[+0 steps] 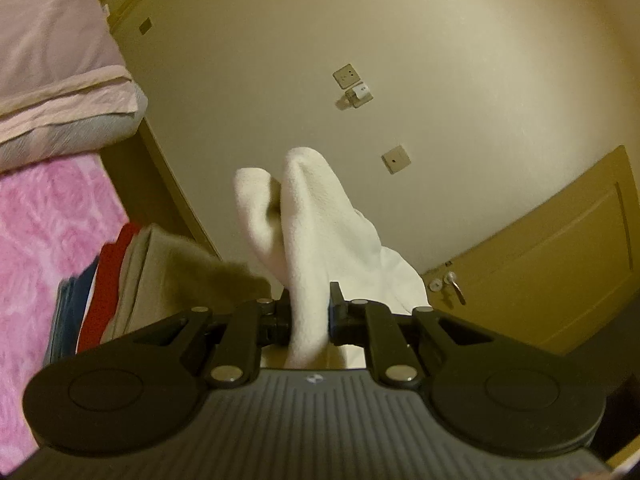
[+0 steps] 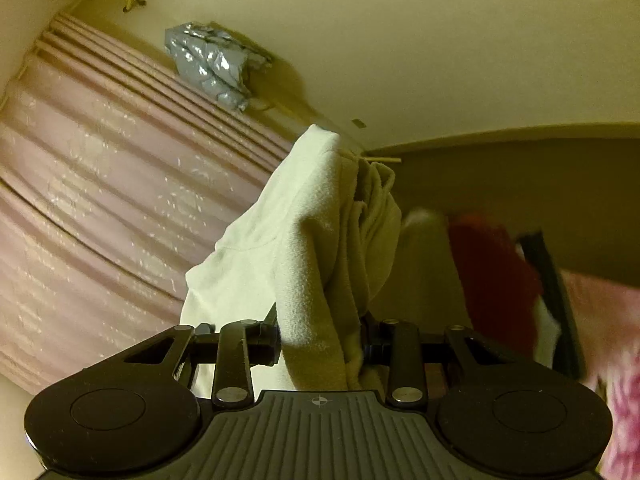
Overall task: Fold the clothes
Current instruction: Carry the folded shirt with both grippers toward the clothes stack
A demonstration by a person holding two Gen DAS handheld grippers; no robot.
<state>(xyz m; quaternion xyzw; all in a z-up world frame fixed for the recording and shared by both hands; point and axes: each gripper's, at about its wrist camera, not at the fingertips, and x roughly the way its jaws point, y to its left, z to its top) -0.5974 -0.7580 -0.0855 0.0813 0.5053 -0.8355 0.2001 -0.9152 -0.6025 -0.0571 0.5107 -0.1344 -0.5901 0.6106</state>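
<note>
Both tongs are clamped on the same white fleece garment (image 1: pixel 308 216), lifted clear of the bed. The left tongs (image 1: pixel 309 312) have their jaws drawn in close with a thin fold of the fleece pinched between them; the cloth rises ahead of the jaws in two rounded humps, and a smoother white part trails off to the right of them. Past it is a cream wall (image 1: pixel 400 40) with a few wall sockets (image 1: pixel 352 86), and a yellow-brown door (image 1: pixel 560 248) with a handle at the right. On the left of that view lies a pink patterned bedspread (image 1: pixel 52 216) with a pile of folded clothes (image 1: pixel 120 280) on it, beige on top, then red, then blue; beyond the pile is a pale pink pillow or quilt (image 1: pixel 60 80). The right tongs (image 2: pixel 322 340) stand somewhat wider, closed on a thicker bunch of the same fleece, which stands up before the jaws, with its smoother white side on the left and crumpled folds on the right. Behind it hangs a pink pleated curtain (image 2: pixel 112 184), and a crumpled silvery wrap (image 2: pixel 212 64) sits up by the wall near the curtain's top. To the right of that view, blurred, the red cloth (image 2: pixel 492 272) of the pile shows beside the pink bedspread, under a dark brown board (image 2: pixel 520 192), perhaps the bed's end.
</note>
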